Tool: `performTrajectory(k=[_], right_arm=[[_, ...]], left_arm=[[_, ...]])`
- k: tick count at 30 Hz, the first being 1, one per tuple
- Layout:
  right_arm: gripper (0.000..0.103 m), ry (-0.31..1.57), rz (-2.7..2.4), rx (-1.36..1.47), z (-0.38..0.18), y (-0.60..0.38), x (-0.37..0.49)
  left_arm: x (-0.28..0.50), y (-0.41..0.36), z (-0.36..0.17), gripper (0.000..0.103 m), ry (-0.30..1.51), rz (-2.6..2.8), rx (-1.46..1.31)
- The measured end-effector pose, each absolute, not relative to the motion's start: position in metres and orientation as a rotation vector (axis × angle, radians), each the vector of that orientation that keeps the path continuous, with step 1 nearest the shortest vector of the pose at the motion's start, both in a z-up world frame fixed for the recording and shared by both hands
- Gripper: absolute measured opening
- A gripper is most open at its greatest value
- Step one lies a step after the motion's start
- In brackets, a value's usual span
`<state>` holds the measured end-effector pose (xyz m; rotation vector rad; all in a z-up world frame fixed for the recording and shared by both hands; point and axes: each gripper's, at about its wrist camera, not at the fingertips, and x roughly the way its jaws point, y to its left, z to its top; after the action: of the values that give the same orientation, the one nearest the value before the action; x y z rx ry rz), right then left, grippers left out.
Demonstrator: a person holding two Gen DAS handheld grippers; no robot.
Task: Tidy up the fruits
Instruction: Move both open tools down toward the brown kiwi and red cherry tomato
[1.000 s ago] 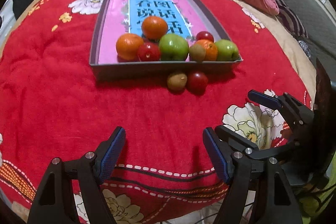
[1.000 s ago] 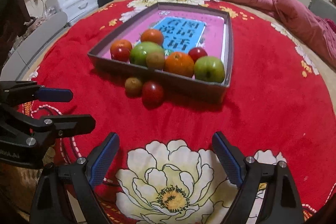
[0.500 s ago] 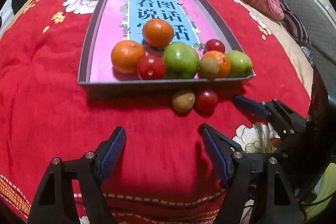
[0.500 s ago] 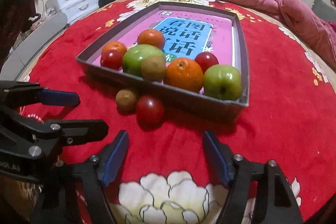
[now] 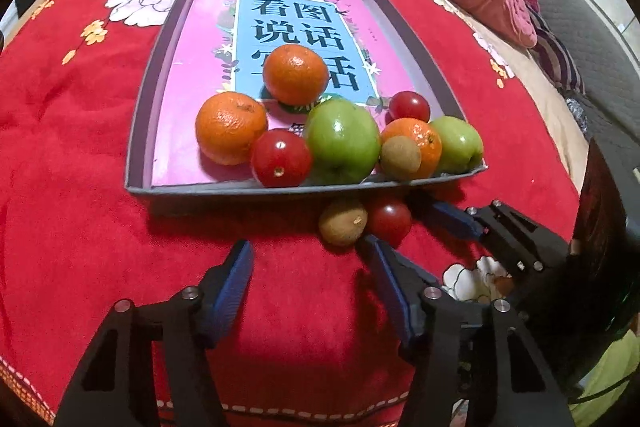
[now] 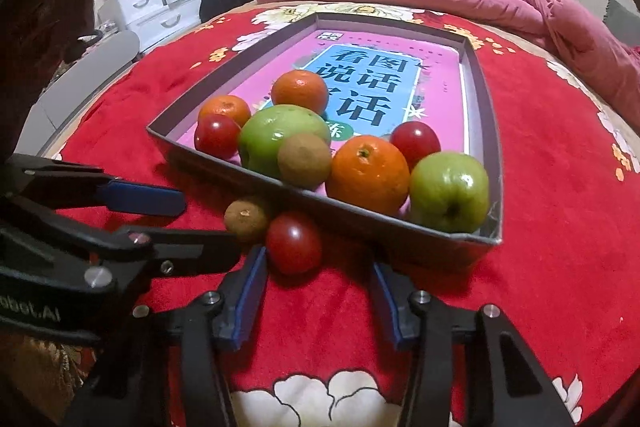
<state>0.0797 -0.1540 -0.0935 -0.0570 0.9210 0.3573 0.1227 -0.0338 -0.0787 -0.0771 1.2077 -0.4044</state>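
Closing, both your claws hold nothing: left claw (image 5: pixel 308 269) near the kiwi (image 5: pixel 343 222), right claw (image 6: pixel 318 281) by the tomato (image 6: pixel 294 242).

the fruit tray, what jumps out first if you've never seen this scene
The shallow grey tray on the red flowered blanket, with oranges, green apples, red fruits and a kiwi bunched at its near edge. A second kiwi and a red fruit lie outside, against the tray's near wall, with both blue-padded grippers pointing at them.
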Motion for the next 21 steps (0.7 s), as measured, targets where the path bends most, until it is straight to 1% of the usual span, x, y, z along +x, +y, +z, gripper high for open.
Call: performTrajectory(k=[3,5,7,10,21], right_arm=[[0.044,0.915,0.374,-0.058,-0.094,-0.154,0.080],[0.041,0.909,0.389,-0.065,-0.093,-0.154,0.080],[0.034,0.903,0.404,-0.070,-0.092,-0.153,0.079],[0.029,0.902,0.415,-0.071,-0.091,-0.154,0.076],[0.028,0.928,0.385,-0.003,-0.089,-0.185,0.068]], left_arm=[[0.126,-0.038,-0.079,0.059,1.207,-0.415,-0.080],[0.128,-0.041,-0.078,0.053,1.204,-0.421,-0.083],[0.130,-0.043,-0.078,0.051,1.206,-0.425,-0.086],[0.133,-0.045,-0.080,0.049,1.212,-0.430,-0.090],[0.137,-0.057,-0.087,0.044,1.219,-0.426,-0.074]])
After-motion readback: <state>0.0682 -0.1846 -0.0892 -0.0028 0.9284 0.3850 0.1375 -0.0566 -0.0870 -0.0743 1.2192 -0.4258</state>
